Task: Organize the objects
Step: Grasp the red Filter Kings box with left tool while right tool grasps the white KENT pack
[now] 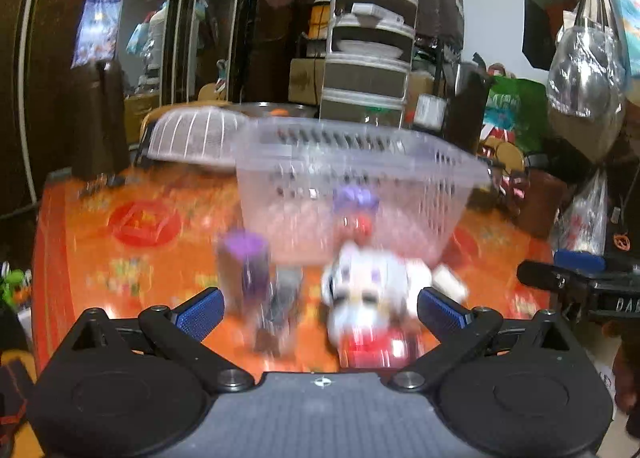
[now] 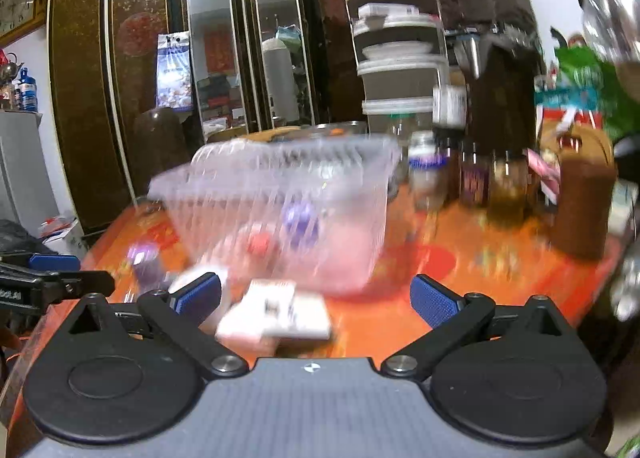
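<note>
Two hand-held grippers face a clear plastic basket [image 1: 352, 182] standing toward the middle of the orange surface [image 1: 120, 258]. Left hand-held gripper [image 1: 320, 308]: jaws spread wide, grasping nothing; a white plush toy [image 1: 372, 286] and purple-capped bottle [image 1: 245, 266] lie near the front edge. Right hand-held gripper [image 2: 316, 300]: jaws spread, empty, above a white box [image 2: 276, 316]. Motion blur obscures finer detail.

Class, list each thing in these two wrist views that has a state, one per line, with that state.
Left gripper: open, holding nothing.
Right gripper: open, holding nothing.
Clear basket: upright on the table, a purple item and a red item inside.
White plush toy: on the table, outside the basket.
Purple-topped container: upright, outside the basket.
White box: lying flat, outside the basket.
Mesh food cover: dome up on the table.
</note>
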{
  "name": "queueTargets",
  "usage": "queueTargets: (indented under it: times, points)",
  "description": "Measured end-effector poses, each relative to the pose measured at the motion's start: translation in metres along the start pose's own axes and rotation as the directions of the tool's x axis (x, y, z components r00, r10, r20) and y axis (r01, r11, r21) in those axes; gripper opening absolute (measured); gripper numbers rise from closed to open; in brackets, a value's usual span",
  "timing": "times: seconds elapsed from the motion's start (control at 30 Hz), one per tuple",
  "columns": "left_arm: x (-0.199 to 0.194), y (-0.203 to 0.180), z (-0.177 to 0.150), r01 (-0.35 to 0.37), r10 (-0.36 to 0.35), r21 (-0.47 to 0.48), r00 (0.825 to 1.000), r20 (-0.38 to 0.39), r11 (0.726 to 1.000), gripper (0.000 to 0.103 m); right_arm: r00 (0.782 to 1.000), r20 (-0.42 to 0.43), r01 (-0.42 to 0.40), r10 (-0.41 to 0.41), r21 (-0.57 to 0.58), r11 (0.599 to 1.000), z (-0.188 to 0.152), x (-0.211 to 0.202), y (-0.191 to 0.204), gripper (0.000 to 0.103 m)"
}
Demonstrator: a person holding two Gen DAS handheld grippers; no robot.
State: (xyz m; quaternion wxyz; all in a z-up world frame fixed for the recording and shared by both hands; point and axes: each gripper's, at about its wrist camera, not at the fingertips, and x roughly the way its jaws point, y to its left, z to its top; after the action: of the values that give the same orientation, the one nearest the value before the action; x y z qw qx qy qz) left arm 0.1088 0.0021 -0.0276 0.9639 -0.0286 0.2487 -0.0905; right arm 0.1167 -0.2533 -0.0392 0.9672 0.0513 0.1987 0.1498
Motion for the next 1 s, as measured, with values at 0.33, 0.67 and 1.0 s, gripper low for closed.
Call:
queueTargets:
  times: [0.33,0.67,1.0]
  points:
    - [0.014,-0.013,-0.027,0.044,-0.045,-0.012,0.998,-0.044,0.999,0.091,1.000,-0.019,0.002,-0.001,0.064,0.998,-0.038,-0.006,-0.004,0.102]
    - [0.027,-0.013,-0.033,0.040,-0.040,0.001,0.995,-0.091,0.999,0.053,1.000,-0.016,-0.006,0.007,0.059,0.998,-0.045,-0.002,-0.005,0.102]
    - [0.021,0.003,-0.031,0.046,-0.047,-0.004,0.997,-0.061,0.999,0.053,0.999,-0.041,-0.019,0.021,0.051,0.999,-0.018,0.034,-0.004,0.094]
